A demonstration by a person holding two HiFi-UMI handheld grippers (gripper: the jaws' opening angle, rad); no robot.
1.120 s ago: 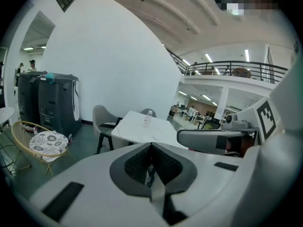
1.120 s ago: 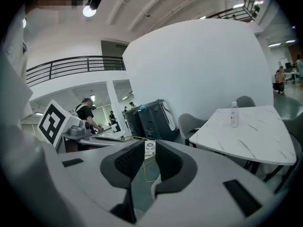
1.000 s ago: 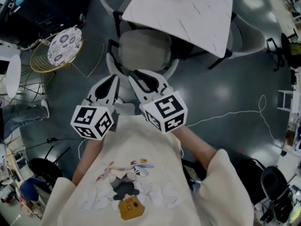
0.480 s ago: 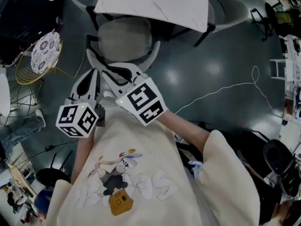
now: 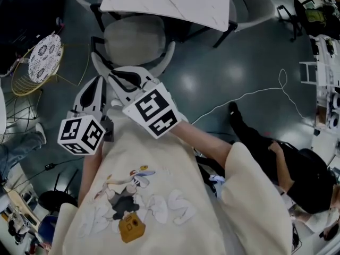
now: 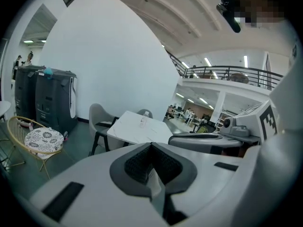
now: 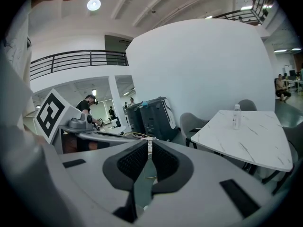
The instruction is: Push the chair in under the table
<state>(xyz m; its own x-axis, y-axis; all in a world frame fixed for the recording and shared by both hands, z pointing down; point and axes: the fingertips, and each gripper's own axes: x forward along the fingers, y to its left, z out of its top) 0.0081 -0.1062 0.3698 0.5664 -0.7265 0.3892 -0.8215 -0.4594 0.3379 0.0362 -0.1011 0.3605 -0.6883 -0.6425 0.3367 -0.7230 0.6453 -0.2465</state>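
A grey padded chair stands at the near side of the white marble table, its seat partly under the top. Both grippers are held just behind its curved back. My left gripper is shut with nothing in it, and its pads meet. My right gripper sits beside it, its jaws closing to a narrow slit with nothing between them. In the gripper views the table lies ahead with a small bottle on it. I cannot tell whether either gripper touches the chair.
A gold wire stool with a patterned cushion stands to the left. More grey chairs ring the table. A white cable crosses the dark floor. A person in dark clothes is at the right. Dark cabinets stand by the wall.
The head view has swung, so the chair and table sit further up and left in the picture. A person in dark clothes has come into view at the right. Both grippers stay behind the chair.
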